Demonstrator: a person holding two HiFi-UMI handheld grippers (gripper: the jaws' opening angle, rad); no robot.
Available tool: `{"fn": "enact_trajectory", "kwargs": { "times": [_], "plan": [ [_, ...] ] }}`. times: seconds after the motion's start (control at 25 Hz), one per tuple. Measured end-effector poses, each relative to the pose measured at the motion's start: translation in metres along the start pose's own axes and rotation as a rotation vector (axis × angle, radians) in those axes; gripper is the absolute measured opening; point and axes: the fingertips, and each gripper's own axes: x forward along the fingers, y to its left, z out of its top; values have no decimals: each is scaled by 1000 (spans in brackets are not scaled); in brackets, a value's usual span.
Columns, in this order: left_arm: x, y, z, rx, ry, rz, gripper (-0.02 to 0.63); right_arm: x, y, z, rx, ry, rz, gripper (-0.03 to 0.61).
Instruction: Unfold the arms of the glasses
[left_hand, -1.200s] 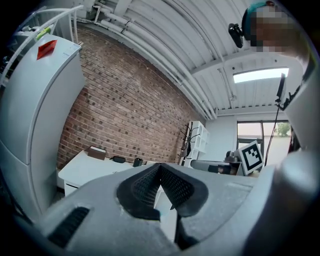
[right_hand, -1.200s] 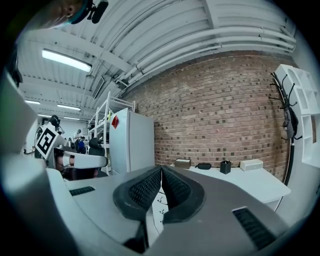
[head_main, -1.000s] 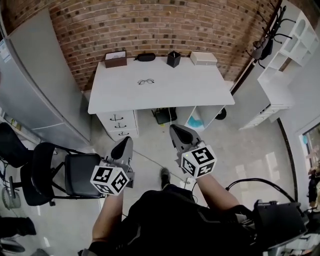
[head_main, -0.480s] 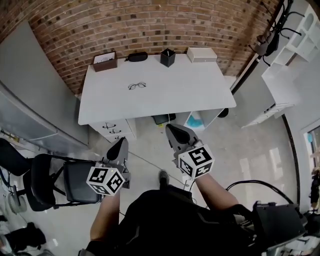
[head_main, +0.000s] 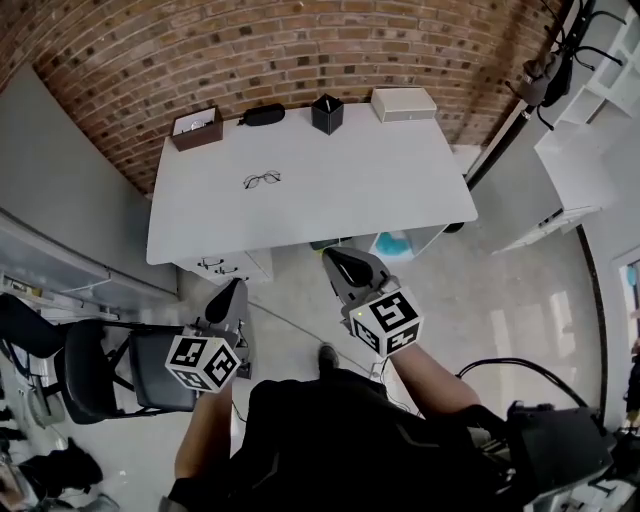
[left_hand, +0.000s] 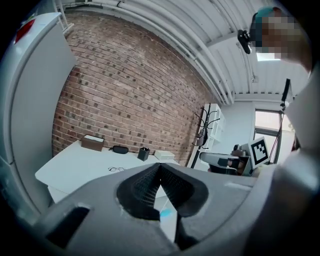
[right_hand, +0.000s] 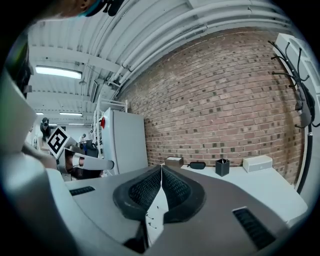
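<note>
Fully closed: L gripper (head_main: 237, 287), R gripper (head_main: 334, 256)

Desk (head_main: 380, 180) front open, boxes (head_main: 404, 103) at back, chair (head_main: 92, 372) perhaps crowding left tongs (head_main: 237, 290)

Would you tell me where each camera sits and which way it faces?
Head view: on the person's head, facing steeply down at the white desk; shows both forearms, left gripper, right gripper.
Left gripper view: on that gripper, along its shut jaws toward the desk; right gripper at right.
Right gripper view: likewise, toward the brick wall; left gripper at left.
All share the desk.
</note>
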Motion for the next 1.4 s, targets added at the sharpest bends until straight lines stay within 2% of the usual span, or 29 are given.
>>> {"fn": "enact_trajectory", "kwargs": {
  "times": [0.24, 0.56, 1.0, 1.4],
  "plan": [
    [24, 14, -4, -37, 15, 31, 6, 18, -19, -7, 23, 10, 4, 9],
    [59, 44, 9, -43, 5, 9, 6, 57, -32, 1, 10, 8, -4, 9],
    [111, 132, 35, -28, 30, -3, 6, 149, -49, 13, -3, 29, -55, 9],
    [160, 191, 29, -61, 99, -54, 6, 220, -69, -15, 8, 135, -129, 9]
  ]
}}
